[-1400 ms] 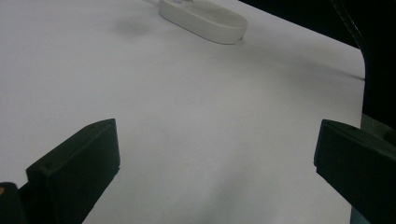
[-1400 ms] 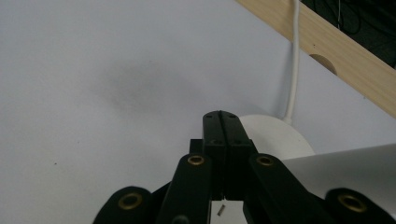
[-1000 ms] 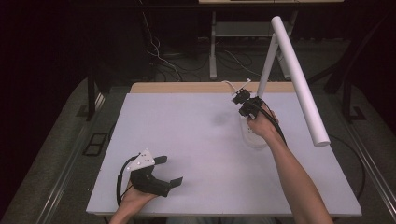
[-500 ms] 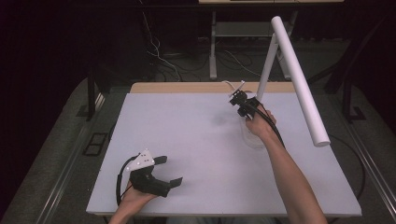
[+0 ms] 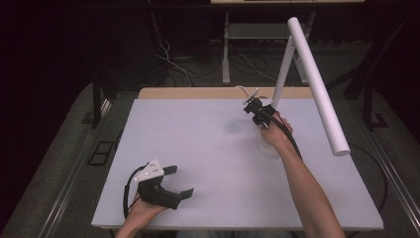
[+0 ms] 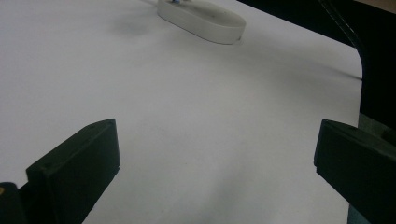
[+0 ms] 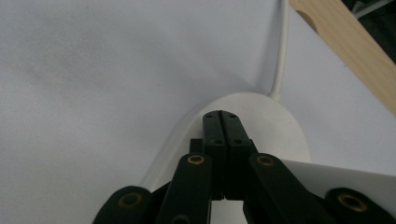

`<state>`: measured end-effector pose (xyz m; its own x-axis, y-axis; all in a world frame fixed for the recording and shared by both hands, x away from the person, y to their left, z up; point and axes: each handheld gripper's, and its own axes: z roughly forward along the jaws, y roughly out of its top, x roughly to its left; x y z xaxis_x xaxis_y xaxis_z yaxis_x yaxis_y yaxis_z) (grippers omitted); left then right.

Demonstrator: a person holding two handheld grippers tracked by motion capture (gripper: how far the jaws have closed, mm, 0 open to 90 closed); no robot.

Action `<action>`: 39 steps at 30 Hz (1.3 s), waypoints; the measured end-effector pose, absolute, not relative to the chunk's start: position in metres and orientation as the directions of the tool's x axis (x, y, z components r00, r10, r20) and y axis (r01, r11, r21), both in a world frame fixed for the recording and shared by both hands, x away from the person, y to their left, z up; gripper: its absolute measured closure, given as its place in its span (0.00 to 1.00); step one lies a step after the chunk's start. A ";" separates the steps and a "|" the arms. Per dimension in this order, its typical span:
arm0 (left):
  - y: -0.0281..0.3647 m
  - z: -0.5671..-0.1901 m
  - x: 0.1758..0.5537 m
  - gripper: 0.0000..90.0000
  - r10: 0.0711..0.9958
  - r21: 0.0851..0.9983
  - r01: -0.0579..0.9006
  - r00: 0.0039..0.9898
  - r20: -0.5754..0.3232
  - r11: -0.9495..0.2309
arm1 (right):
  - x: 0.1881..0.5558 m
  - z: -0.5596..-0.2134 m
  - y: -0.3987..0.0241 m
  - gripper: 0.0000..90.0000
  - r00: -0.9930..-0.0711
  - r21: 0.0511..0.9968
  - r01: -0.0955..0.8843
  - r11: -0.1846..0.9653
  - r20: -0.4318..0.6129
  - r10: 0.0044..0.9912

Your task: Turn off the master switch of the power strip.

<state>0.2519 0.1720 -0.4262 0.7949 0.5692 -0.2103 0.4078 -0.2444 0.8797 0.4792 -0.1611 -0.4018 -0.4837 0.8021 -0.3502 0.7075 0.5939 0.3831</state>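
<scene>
A white desk lamp stands at the table's back right, with an oval base (image 5: 267,148), a slanted pole (image 5: 282,74) and a long tube head (image 5: 317,84). My right gripper (image 5: 249,105) hovers over the base's far end, jaws pressed together with nothing between them. In the right gripper view its tips (image 7: 222,116) lie over the base (image 7: 280,121), near where the white cable (image 7: 280,60) leaves it; whether they touch the base I cannot tell. My left gripper (image 5: 179,181) rests open at the table's near left, and in the left gripper view (image 6: 215,149) the base (image 6: 205,21) lies far ahead.
The white tabletop (image 5: 198,144) has a wooden strip (image 5: 198,92) along its back edge. The lamp head overhangs the table's right side. Cables and a metal stand (image 5: 226,49) sit on the dark floor behind the table.
My right gripper has edged slightly to the left over the lamp base and stays shut. The left gripper has not moved.
</scene>
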 end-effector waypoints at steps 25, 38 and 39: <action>0.172 -0.426 0.251 0.00 0.570 0.879 0.403 0.797 -0.200 -0.255 | 0.473 -0.408 -0.168 1.00 -0.416 0.450 0.722 0.525 -0.323 0.850; 0.171 -0.427 0.251 0.00 0.567 0.879 0.401 0.800 -0.197 -0.260 | 0.474 -0.410 -0.168 1.00 -0.403 0.446 0.733 0.514 -0.324 0.856; 0.172 -0.427 0.251 0.00 0.568 0.878 0.402 0.798 -0.198 -0.259 | 0.474 -0.409 -0.168 1.00 -0.403 0.443 0.733 0.516 -0.328 0.854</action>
<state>0.2513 0.1715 -0.4270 0.7985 0.5684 -0.1985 0.4025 -0.2587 0.8781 0.4742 -0.1677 -0.4093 -0.4031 0.8542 -0.3285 0.7328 0.5163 0.4433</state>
